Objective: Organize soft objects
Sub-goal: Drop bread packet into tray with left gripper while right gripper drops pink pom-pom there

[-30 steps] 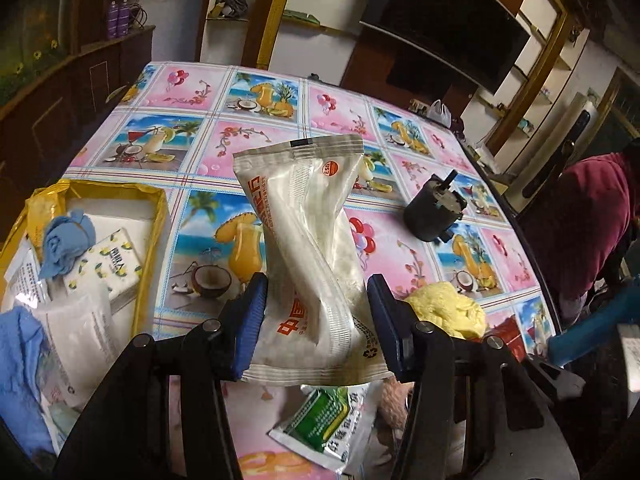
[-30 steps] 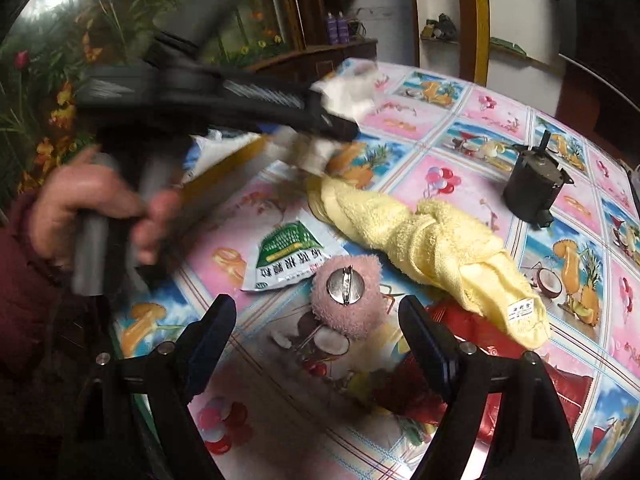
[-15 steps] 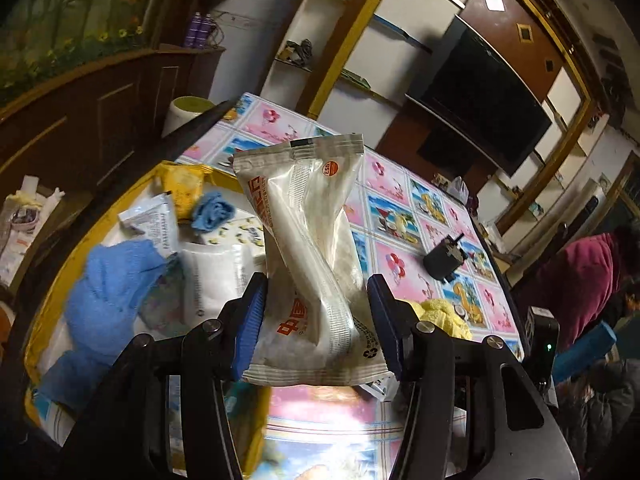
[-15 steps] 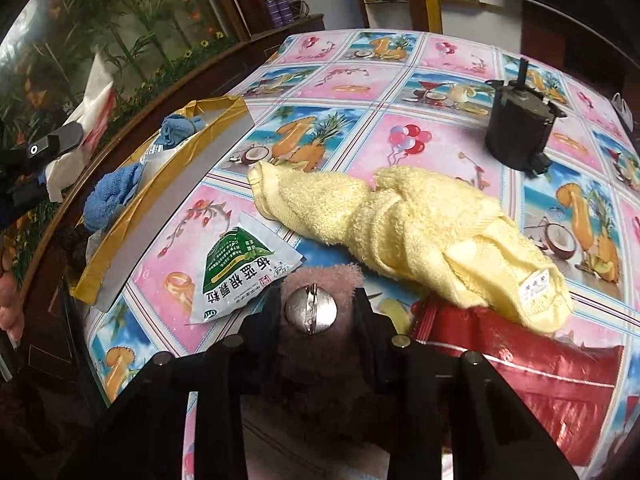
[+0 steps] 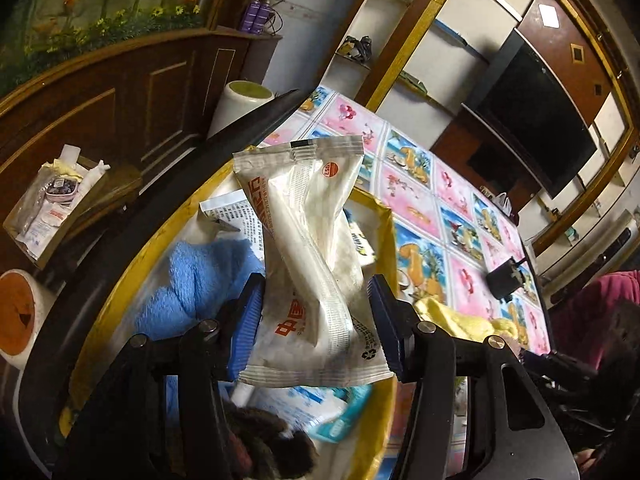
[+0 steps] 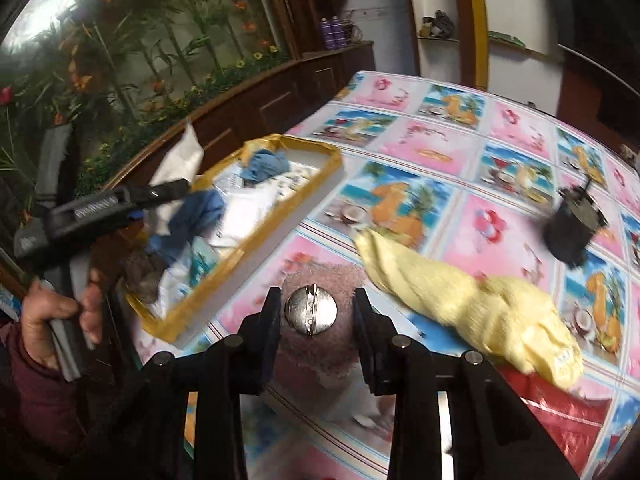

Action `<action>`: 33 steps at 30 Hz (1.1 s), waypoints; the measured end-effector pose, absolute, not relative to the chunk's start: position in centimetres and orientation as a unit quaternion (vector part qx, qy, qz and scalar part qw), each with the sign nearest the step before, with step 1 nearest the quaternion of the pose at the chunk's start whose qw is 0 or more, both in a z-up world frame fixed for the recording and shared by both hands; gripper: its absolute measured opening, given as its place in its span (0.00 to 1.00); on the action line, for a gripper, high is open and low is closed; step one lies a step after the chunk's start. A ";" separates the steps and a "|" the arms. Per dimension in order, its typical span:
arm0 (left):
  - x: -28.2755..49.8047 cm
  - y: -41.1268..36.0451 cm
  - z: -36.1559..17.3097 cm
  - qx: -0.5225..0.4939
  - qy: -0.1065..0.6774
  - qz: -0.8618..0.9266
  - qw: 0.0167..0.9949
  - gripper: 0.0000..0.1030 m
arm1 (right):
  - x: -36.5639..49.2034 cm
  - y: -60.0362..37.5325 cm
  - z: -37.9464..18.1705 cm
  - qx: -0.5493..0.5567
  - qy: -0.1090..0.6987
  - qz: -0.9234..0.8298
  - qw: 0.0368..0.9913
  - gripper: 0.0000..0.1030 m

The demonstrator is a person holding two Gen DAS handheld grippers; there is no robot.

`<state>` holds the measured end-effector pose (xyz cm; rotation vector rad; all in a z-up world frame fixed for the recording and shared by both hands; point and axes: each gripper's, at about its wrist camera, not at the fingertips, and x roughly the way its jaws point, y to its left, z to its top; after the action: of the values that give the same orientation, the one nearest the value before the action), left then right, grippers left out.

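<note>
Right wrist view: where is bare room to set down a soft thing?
Free: the tablecloth between the tray and the yellow towel; also beyond the towel, left of the black object. Crowded: inside the tray.

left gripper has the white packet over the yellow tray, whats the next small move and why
Probably let the left gripper finish opening and drop the white packet. Its jaws are opening with the packet between them, and the packet hangs above the yellow tray, over the blue cloth and other packets already there. The right gripper holds the pink puff, likely next.
</note>
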<state>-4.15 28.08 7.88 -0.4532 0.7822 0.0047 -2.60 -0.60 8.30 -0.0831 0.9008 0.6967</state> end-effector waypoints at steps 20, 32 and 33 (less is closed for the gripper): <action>-8.8 29.8 8.3 -0.236 0.362 0.003 0.902 0.63 | 8.2 13.3 6.8 -0.069 0.432 0.282 0.854 0.45; -10.5 24.8 9.2 -0.145 0.354 0.036 0.923 0.64 | 1.1 3.2 8.0 -0.004 0.404 0.288 0.868 0.61; -10.5 24.3 9.2 -0.136 0.355 0.037 0.924 0.64 | 0.6 2.3 7.7 -0.002 0.403 0.284 0.870 0.61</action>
<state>-10.51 24.30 9.22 -0.2782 0.7285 0.0752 0.56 2.28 7.74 -0.0047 0.8429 0.5946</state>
